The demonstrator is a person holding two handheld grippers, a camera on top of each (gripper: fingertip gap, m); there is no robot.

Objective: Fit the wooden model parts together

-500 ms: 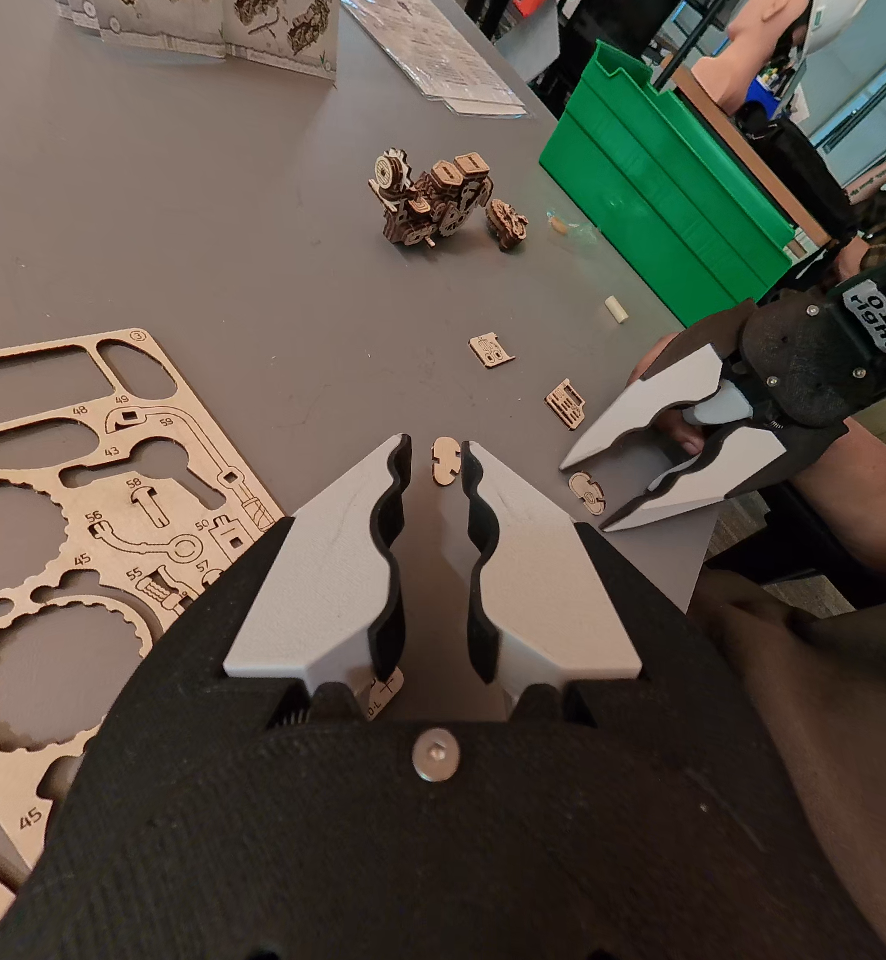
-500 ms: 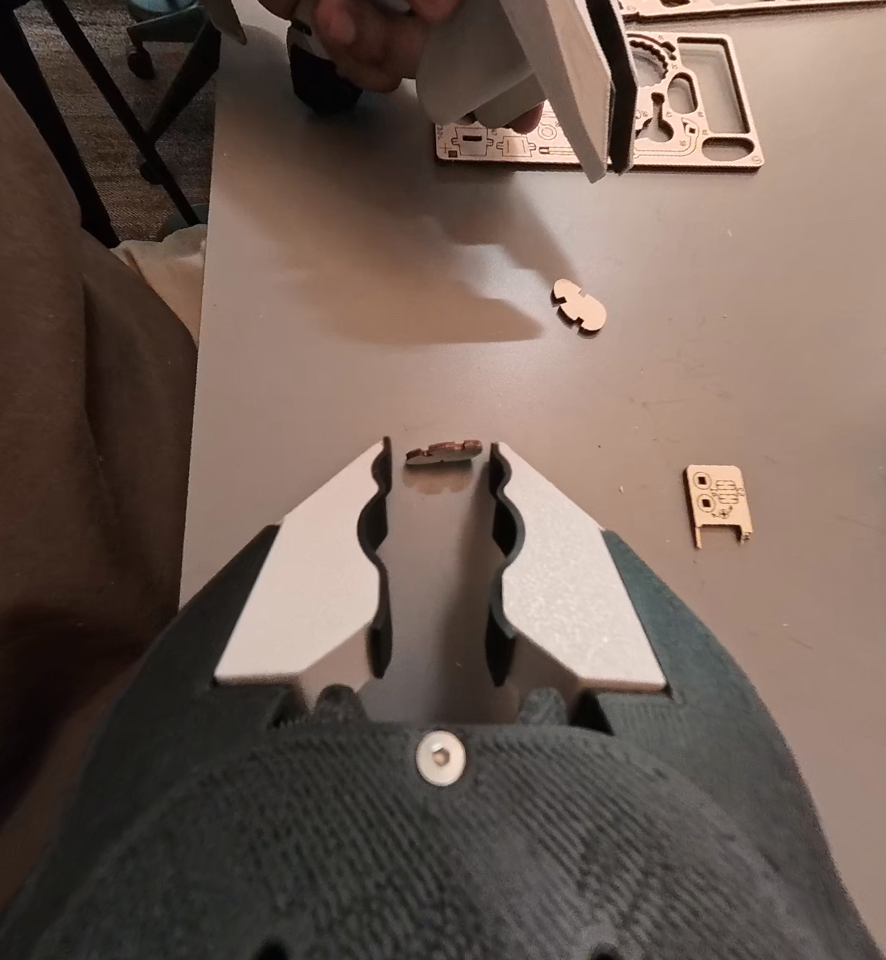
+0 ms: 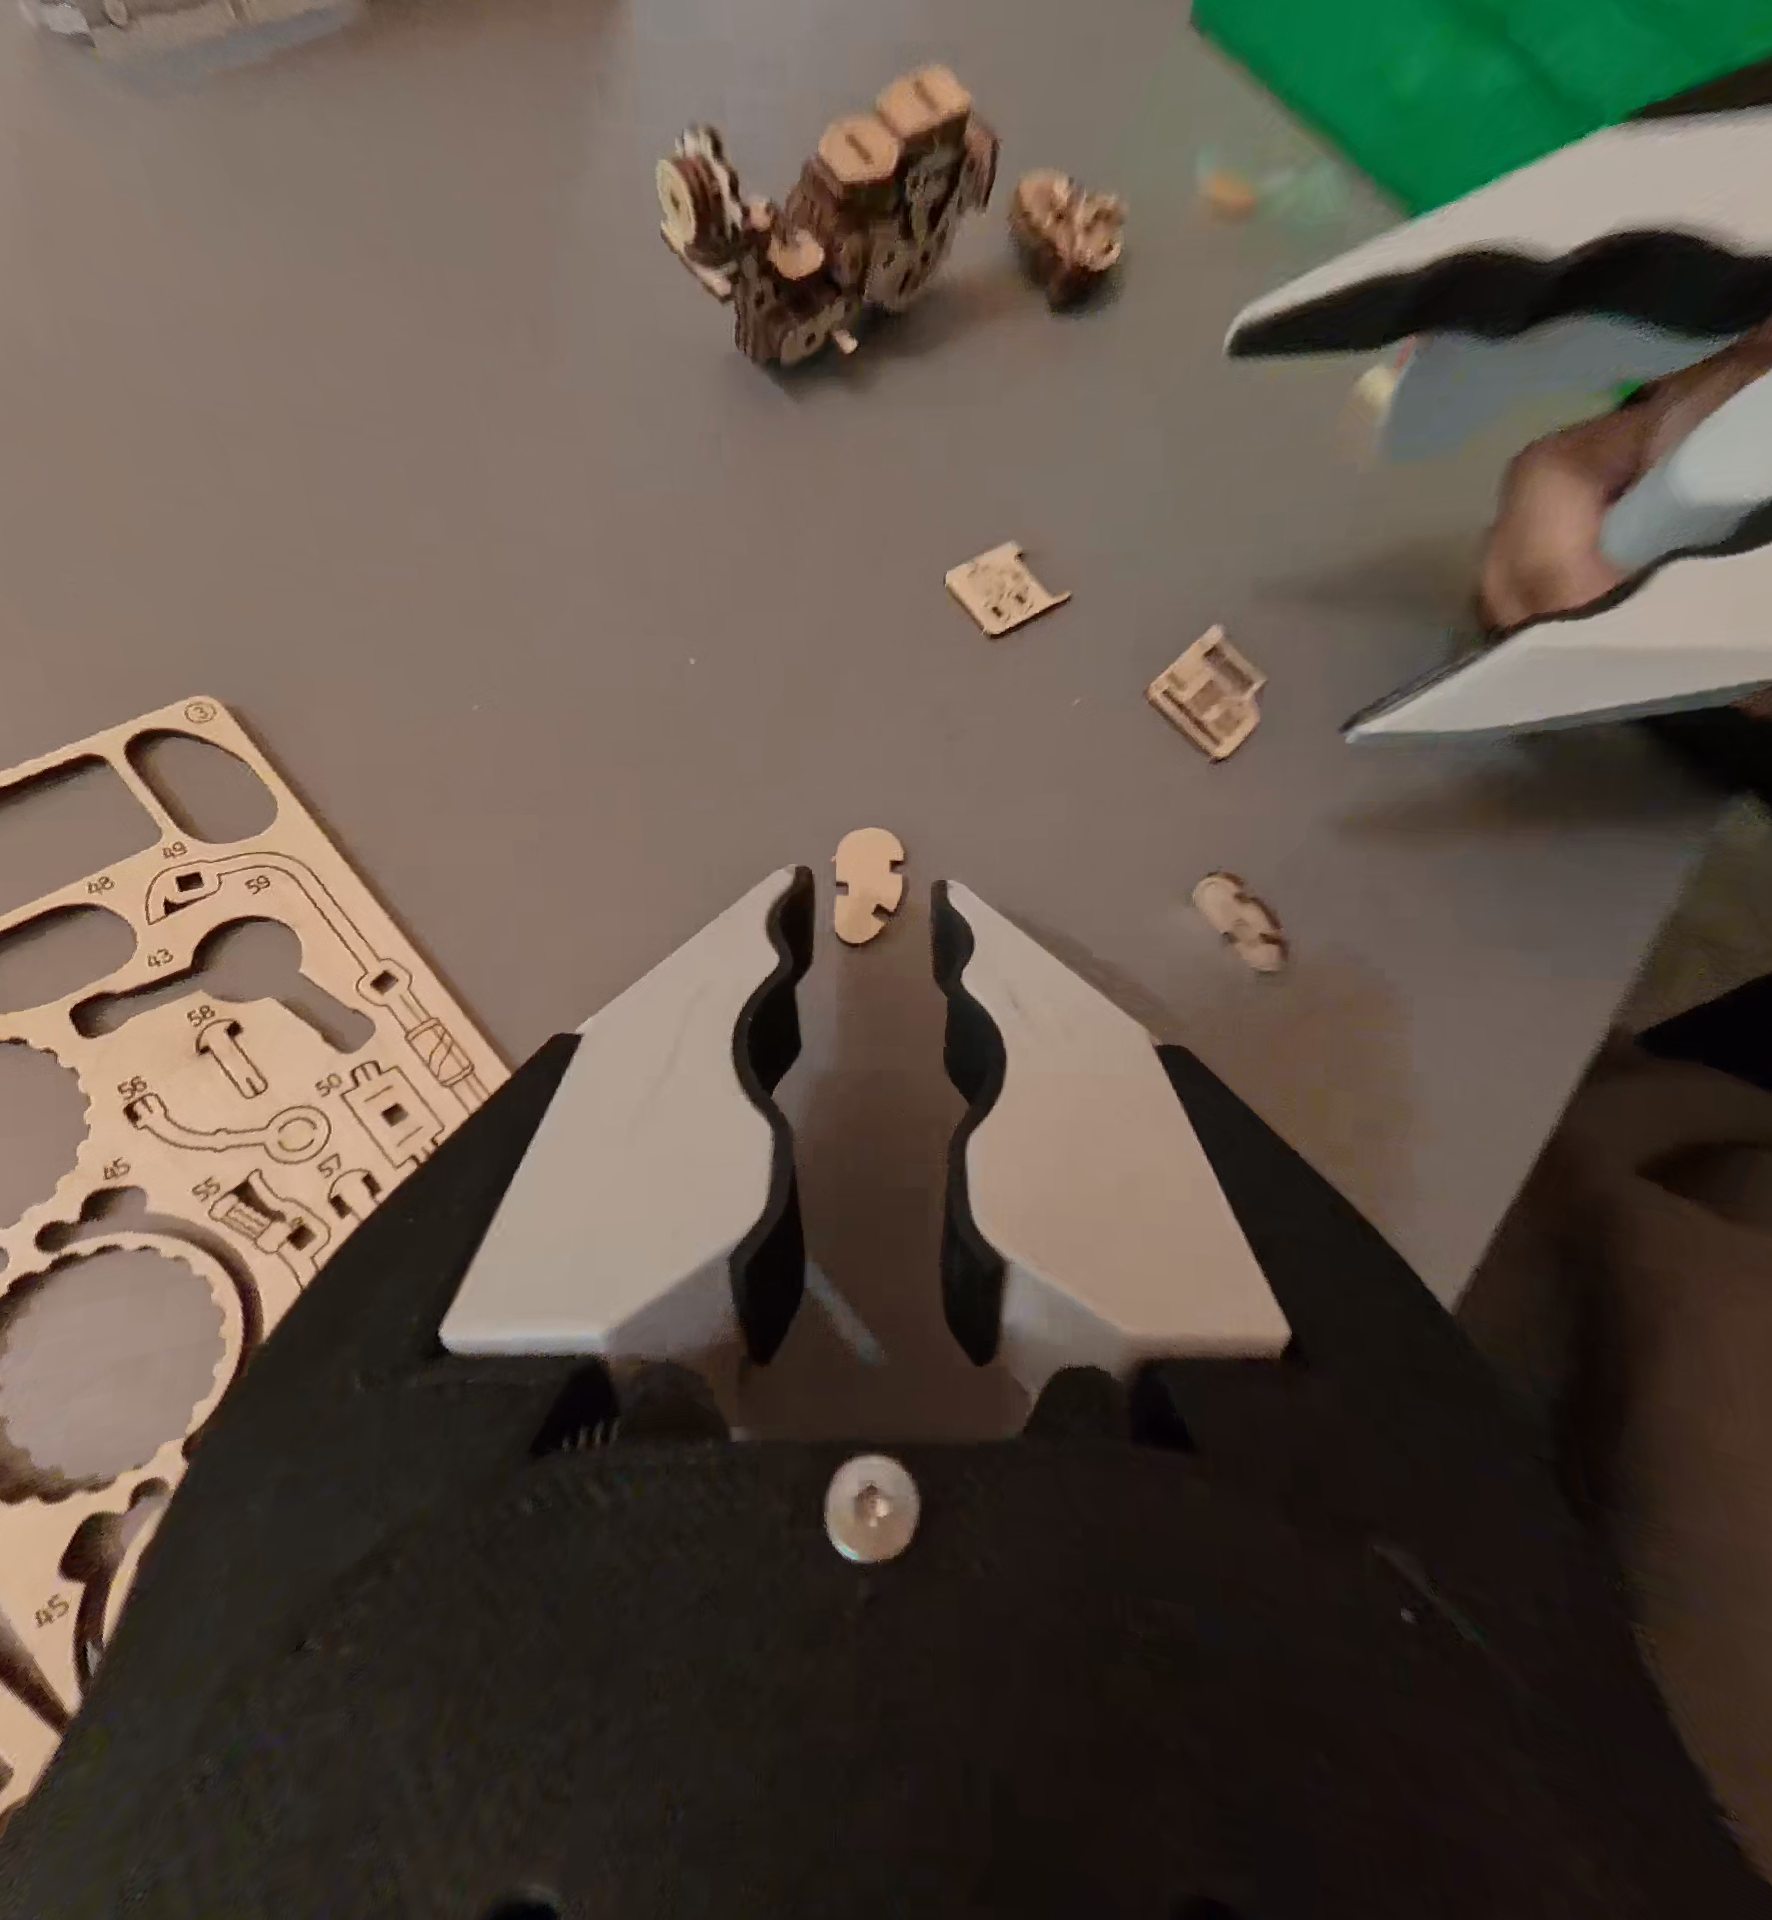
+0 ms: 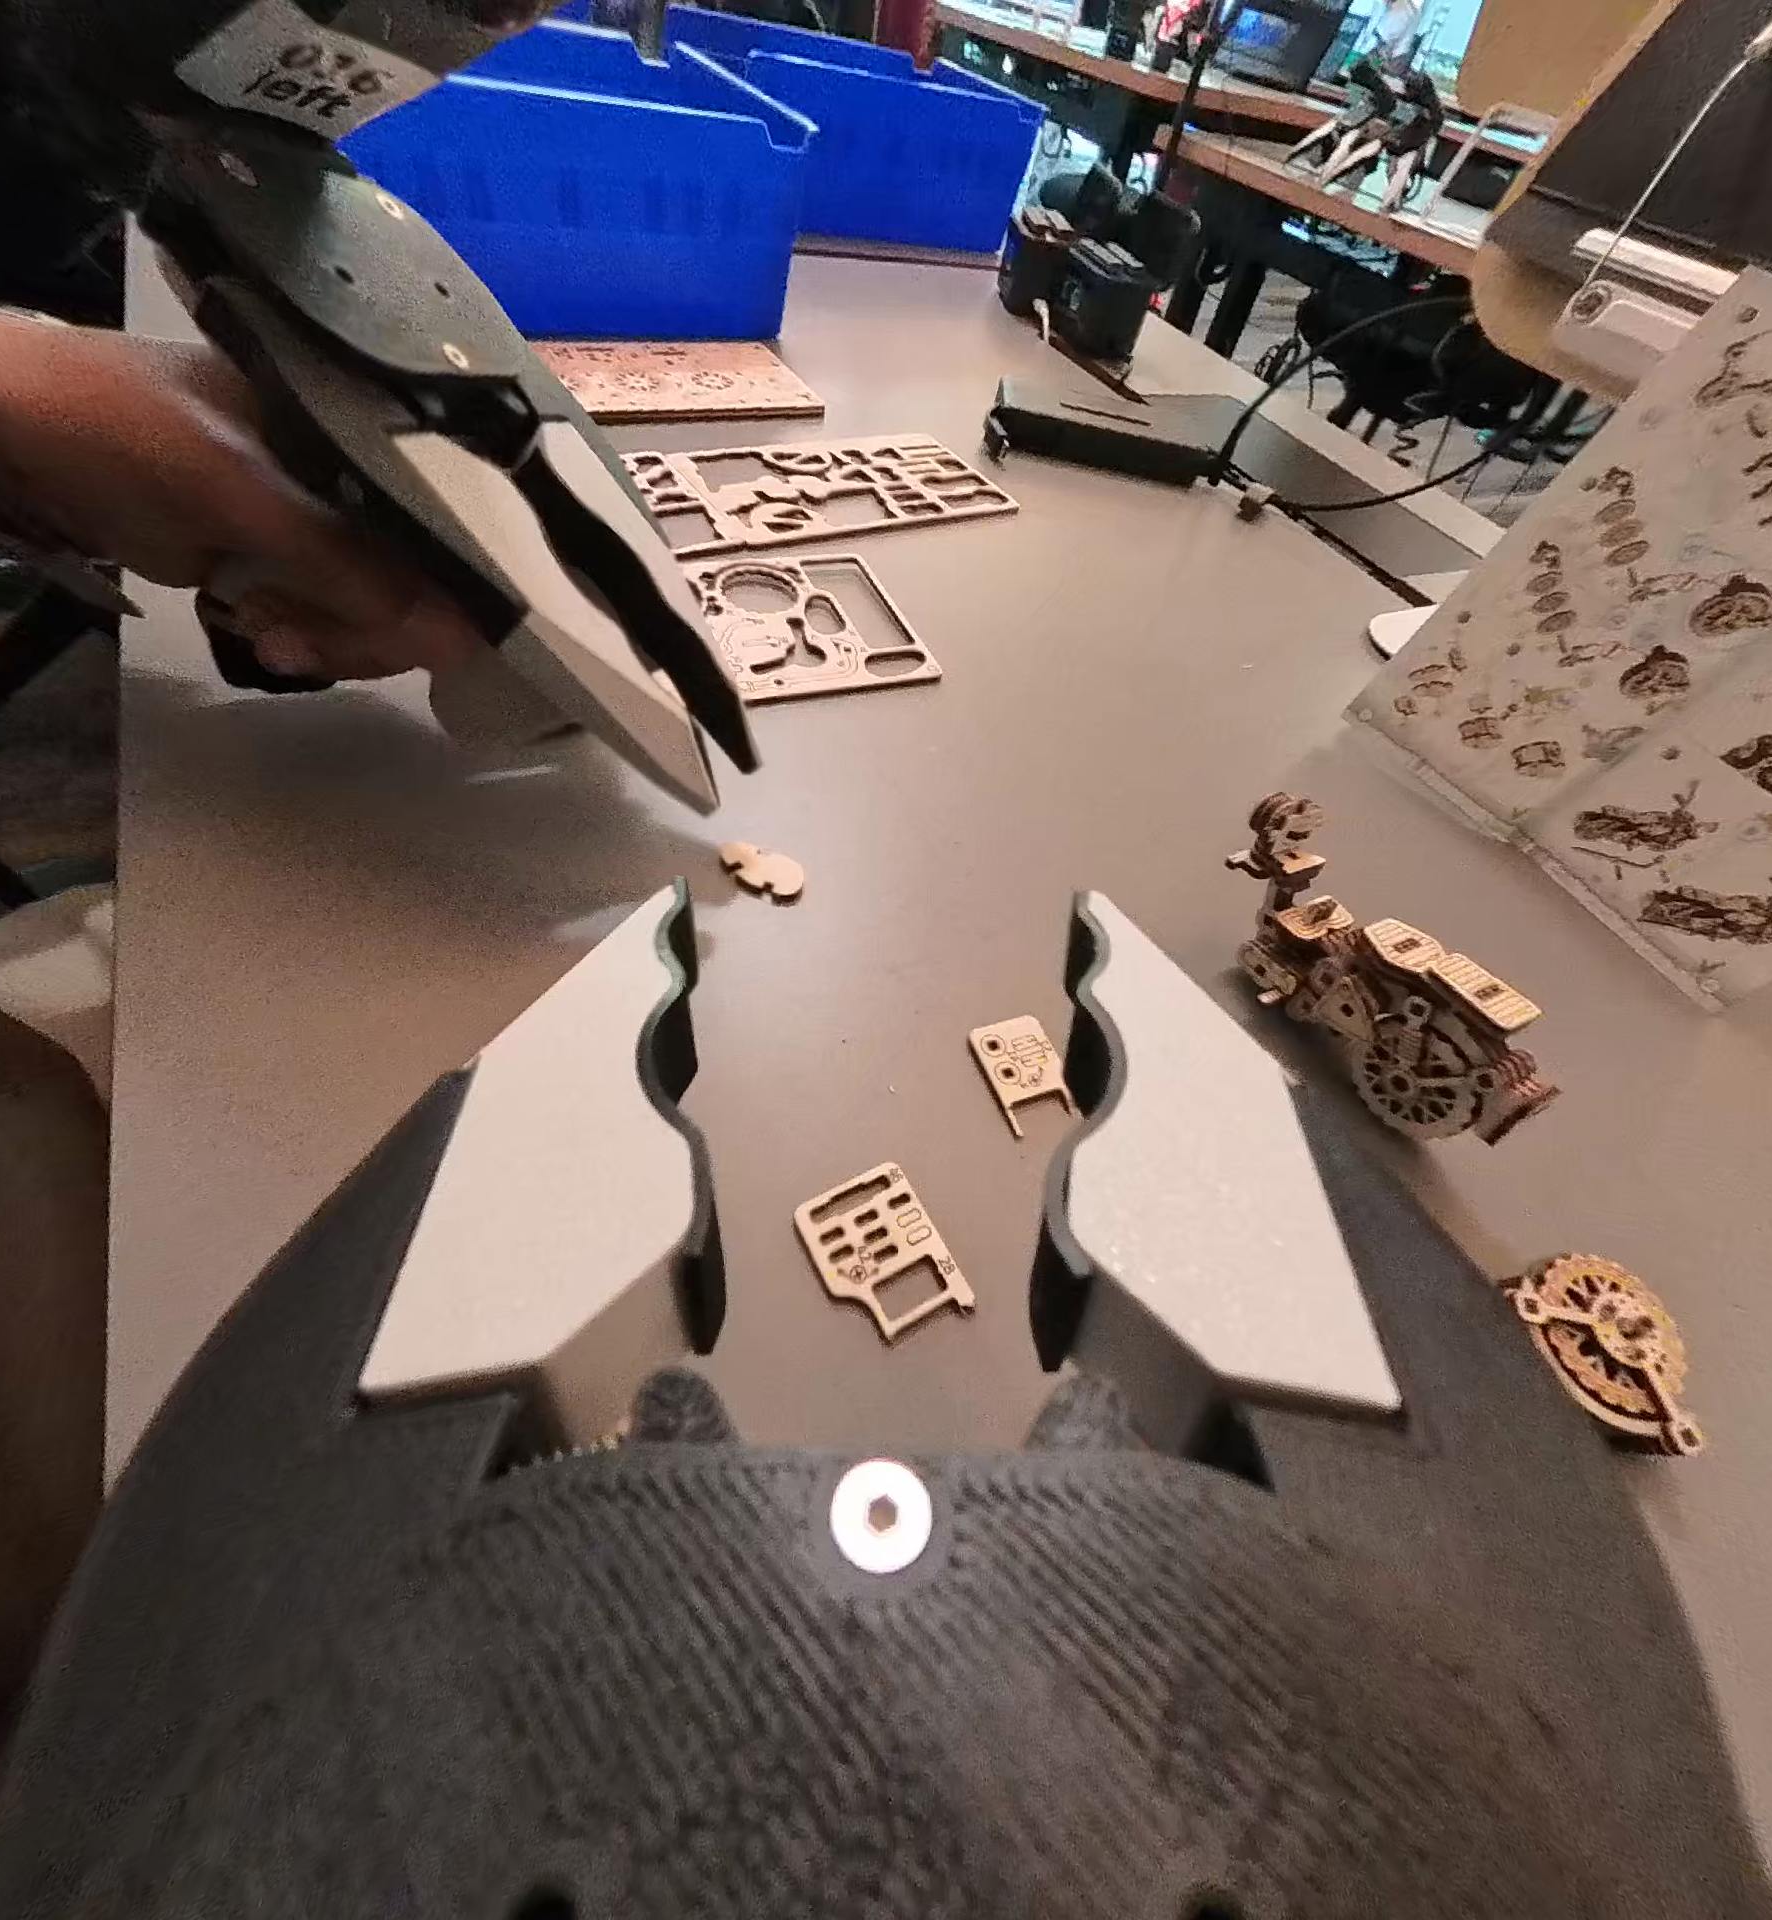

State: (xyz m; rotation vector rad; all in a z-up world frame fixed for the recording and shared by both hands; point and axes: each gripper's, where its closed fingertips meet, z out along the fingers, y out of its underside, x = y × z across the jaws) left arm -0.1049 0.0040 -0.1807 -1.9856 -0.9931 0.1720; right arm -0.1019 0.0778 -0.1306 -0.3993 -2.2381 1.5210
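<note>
My left gripper is open, low over the grey table. A small notched oval wooden piece lies flat between its tips, untouched; it also shows in the right wrist view. A second oval piece lies to the right near the table edge. My right gripper is open wide and empty, held above two flat slotted pieces. The partly built wooden motorcycle model stands to its right, with a wheel assembly nearer.
Punched wooden part sheets lie at the left. Blue bins and a black device stand at the far side, a green bin beyond the model. An instruction sheet leans at right. From the right gripper's tips to the wheel assembly is close to 15 centimeters. The left camera catches it too, in the left wrist view.
My right gripper has lifted off the second oval piece at the table edge, swung up toward the model and opened wider. My left gripper has moved closer over the first oval piece.
</note>
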